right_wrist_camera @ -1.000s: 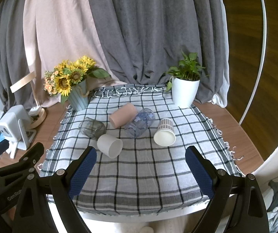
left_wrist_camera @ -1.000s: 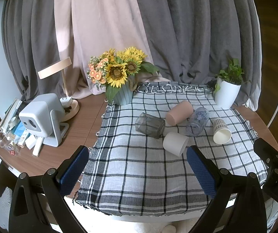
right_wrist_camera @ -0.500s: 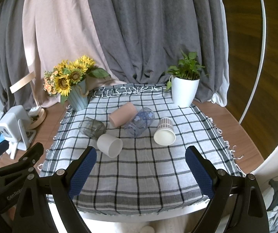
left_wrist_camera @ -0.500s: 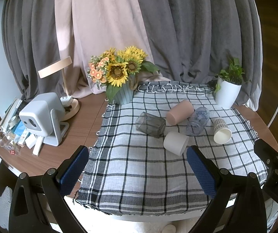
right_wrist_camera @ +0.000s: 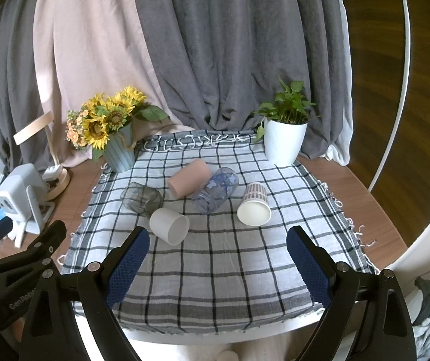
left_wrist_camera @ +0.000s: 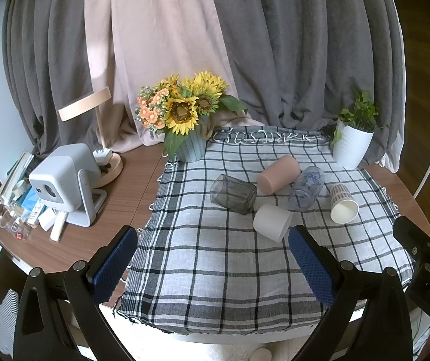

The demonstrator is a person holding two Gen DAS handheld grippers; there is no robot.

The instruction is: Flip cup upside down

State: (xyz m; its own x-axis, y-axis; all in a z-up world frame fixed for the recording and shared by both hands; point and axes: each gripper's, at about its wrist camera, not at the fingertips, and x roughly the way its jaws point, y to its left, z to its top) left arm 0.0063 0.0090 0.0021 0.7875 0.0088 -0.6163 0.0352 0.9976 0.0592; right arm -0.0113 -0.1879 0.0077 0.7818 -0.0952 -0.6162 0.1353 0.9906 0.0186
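Observation:
Several cups lie on their sides on a checked cloth (left_wrist_camera: pixel 215 264): a smoky glass (left_wrist_camera: pixel 233 193), a pink cup (left_wrist_camera: pixel 278 174), a clear blue-patterned glass (left_wrist_camera: pixel 306 188), a white cup (left_wrist_camera: pixel 272 222) and a patterned paper cup (left_wrist_camera: pixel 343 203). In the right wrist view they are the smoky glass (right_wrist_camera: pixel 141 198), pink cup (right_wrist_camera: pixel 189 178), blue glass (right_wrist_camera: pixel 215 189), white cup (right_wrist_camera: pixel 169 225) and paper cup (right_wrist_camera: pixel 254 204). My left gripper (left_wrist_camera: pixel 212 261) and right gripper (right_wrist_camera: pixel 215 258) are open and empty, above the cloth's near edge, short of the cups.
A sunflower vase (left_wrist_camera: pixel 189 147) stands at the cloth's back left, a white plant pot (left_wrist_camera: pixel 351 146) at the back right. A projector (left_wrist_camera: pixel 64 180), lamp (left_wrist_camera: pixel 106 162) and small clutter sit on the wooden table to the left. Curtains hang behind.

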